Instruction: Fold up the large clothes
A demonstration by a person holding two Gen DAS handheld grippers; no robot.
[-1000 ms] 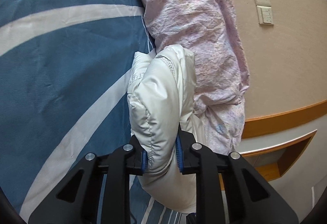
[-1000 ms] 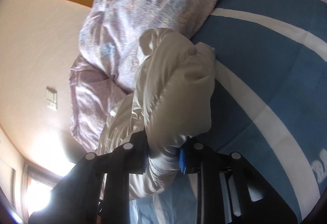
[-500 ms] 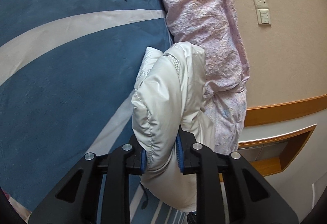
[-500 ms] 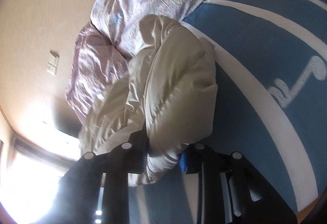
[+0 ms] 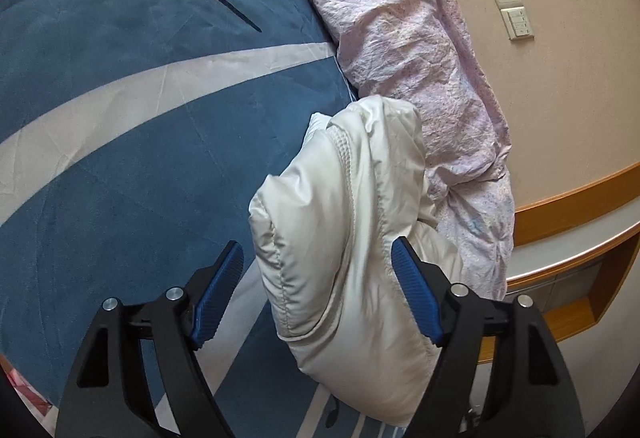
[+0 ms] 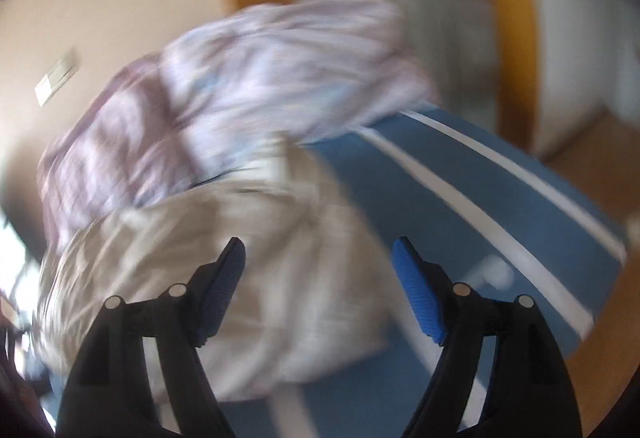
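Observation:
A puffy cream-white padded jacket (image 5: 344,222) lies bunched on the blue bed cover (image 5: 140,142), against a pink floral quilt (image 5: 416,50). My left gripper (image 5: 318,258) is opening; the jacket's fold still sits between its blue pads, which stand apart from the fabric on the left side. In the blurred right wrist view the same jacket (image 6: 224,258) lies on the cover below my right gripper (image 6: 320,258), whose jaws are opening with nothing pressed between them.
The blue cover with white stripes (image 6: 480,198) spreads across the bed. A beige wall with a socket and switch (image 5: 514,8) stands behind the quilt. A wooden-edged shelf (image 5: 572,254) runs at the right. Wooden furniture (image 6: 512,18) rises behind the bed.
Both grippers have let go of the jacket and their jaws now stand wide. The right gripper has swung and rolled away, blurring its view; the left view has shifted little since half a second ago.

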